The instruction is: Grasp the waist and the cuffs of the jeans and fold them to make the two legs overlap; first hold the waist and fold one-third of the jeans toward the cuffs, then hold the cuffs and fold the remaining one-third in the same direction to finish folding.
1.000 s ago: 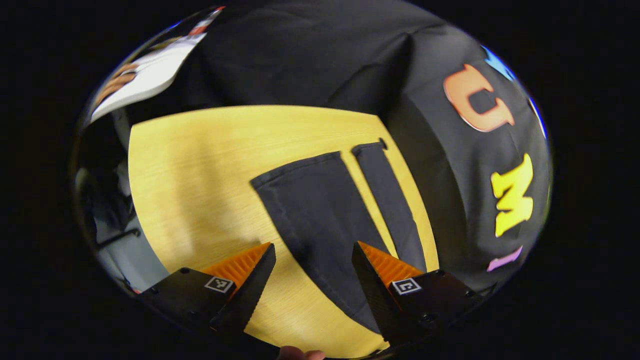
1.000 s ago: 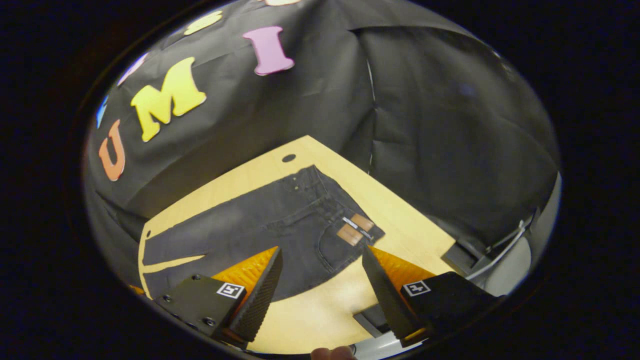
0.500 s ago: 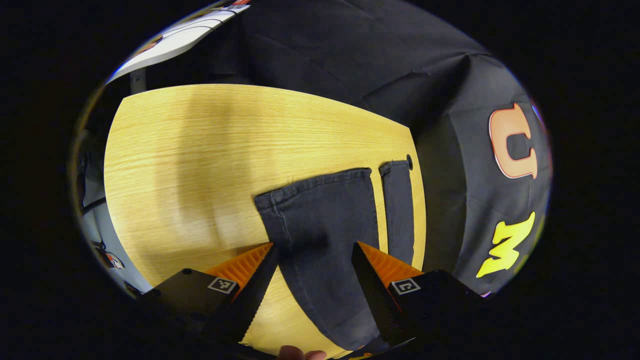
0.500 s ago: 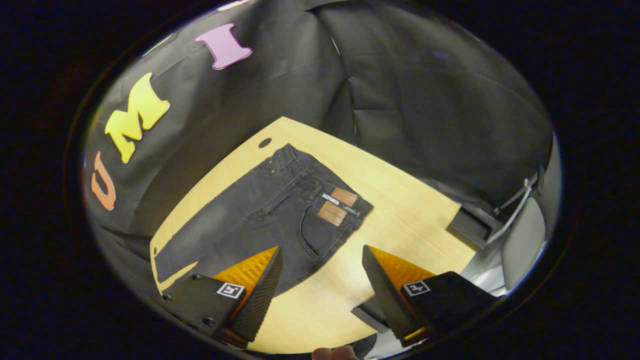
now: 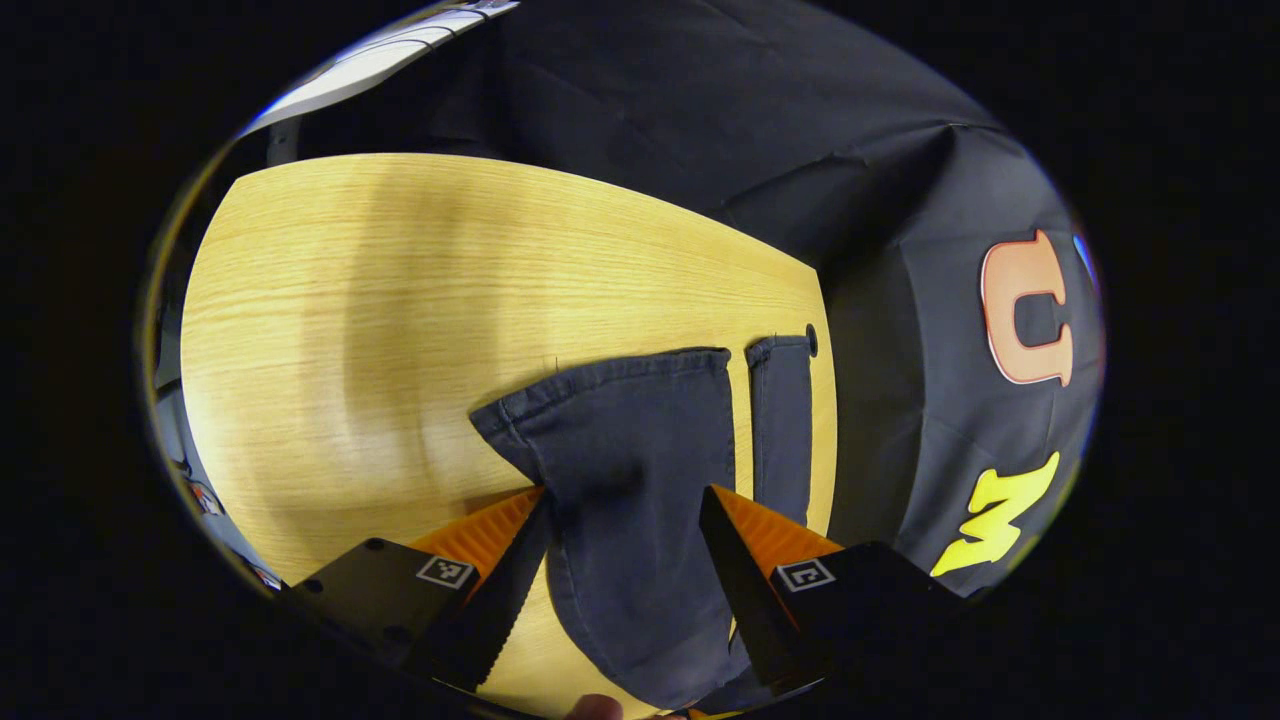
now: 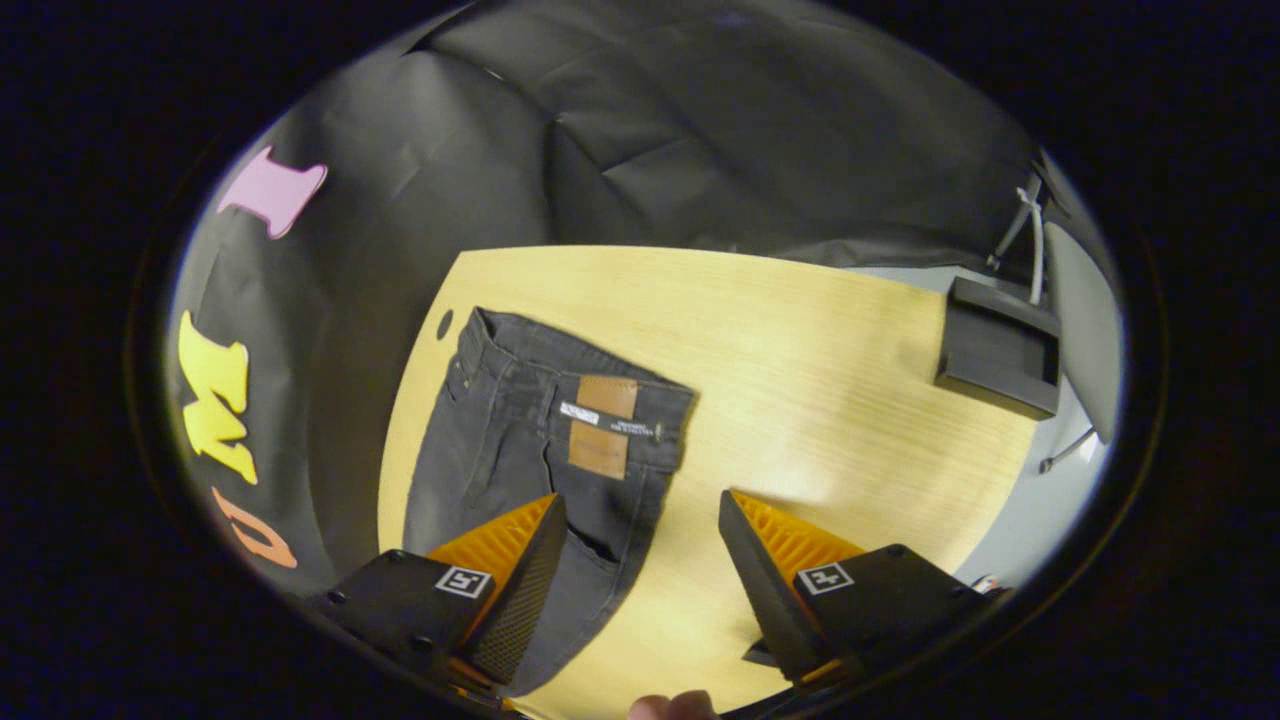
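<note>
Dark charcoal denim jeans (image 6: 520, 440) lie flat on the light wood-grain table (image 6: 820, 360). In the left gripper view, the left claw (image 5: 622, 520) hangs open over the nearer leg, whose cuff (image 5: 600, 375) lies toward 12 o'clock. In the right gripper view, the right claw (image 6: 642, 525) is open, holding nothing; the waist with tan leather patches (image 6: 600, 425) lies at 11 o'clock. A black box (image 6: 998, 348) sits at 2 o'clock.

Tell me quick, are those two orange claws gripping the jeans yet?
Left gripper: open, holding nothing, straddling a jeans leg.
Right gripper: open, holding nothing, near the jeans waist.
</note>
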The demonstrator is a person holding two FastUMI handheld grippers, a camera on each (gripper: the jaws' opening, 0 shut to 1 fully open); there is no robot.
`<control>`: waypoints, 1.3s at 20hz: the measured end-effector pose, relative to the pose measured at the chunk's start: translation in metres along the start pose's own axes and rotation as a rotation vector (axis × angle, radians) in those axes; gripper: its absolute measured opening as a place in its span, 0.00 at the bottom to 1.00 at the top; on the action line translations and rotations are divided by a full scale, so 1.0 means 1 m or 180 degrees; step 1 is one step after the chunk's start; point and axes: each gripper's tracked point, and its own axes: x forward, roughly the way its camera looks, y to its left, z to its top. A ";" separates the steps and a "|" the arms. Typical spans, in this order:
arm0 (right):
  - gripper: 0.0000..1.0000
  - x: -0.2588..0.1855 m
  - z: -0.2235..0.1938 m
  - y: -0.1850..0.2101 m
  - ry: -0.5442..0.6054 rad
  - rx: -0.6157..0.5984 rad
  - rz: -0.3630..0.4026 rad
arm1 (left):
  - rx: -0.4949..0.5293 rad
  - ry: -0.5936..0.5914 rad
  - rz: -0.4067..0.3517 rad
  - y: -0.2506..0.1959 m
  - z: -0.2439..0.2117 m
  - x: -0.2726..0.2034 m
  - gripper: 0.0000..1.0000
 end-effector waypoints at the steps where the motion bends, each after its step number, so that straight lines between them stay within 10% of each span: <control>1: 0.95 0.004 0.003 0.004 -0.0003 -0.0040 -0.0009 | -0.0002 0.0001 0.0001 0.000 0.000 0.001 0.93; 8: 0.99 0.024 -0.013 0.028 -0.0033 -0.0487 -0.0217 | 0.0032 0.0040 0.0020 -0.005 -0.003 0.009 0.89; 13: 0.84 0.027 -0.015 0.015 -0.0210 -0.0906 -0.0767 | 0.0030 0.0121 0.0066 -0.001 -0.005 0.013 0.70; 14: 0.67 0.028 -0.018 0.014 -0.0247 -0.0980 -0.0859 | 0.0023 0.0133 0.0083 0.001 -0.005 0.014 0.66; 17: 0.72 0.029 -0.013 0.011 -0.0272 -0.1279 -0.1152 | 0.0001 0.0185 0.0132 0.005 -0.005 0.018 0.55; 20: 0.31 0.034 -0.011 0.010 -0.0227 -0.1314 -0.1214 | 0.0016 0.0247 0.0164 0.009 -0.006 0.018 0.41; 21: 0.30 0.038 -0.012 0.011 -0.0196 -0.1229 -0.1120 | 0.0016 0.0280 0.0163 0.008 -0.007 0.020 0.24; 23: 0.10 0.035 -0.014 0.014 -0.0079 -0.1016 -0.1074 | 0.0001 0.0348 0.0187 0.009 -0.008 0.020 0.13; 26: 0.06 0.025 -0.011 0.019 0.0031 -0.0700 -0.0858 | -0.0061 0.0451 0.0183 0.004 -0.006 0.011 0.06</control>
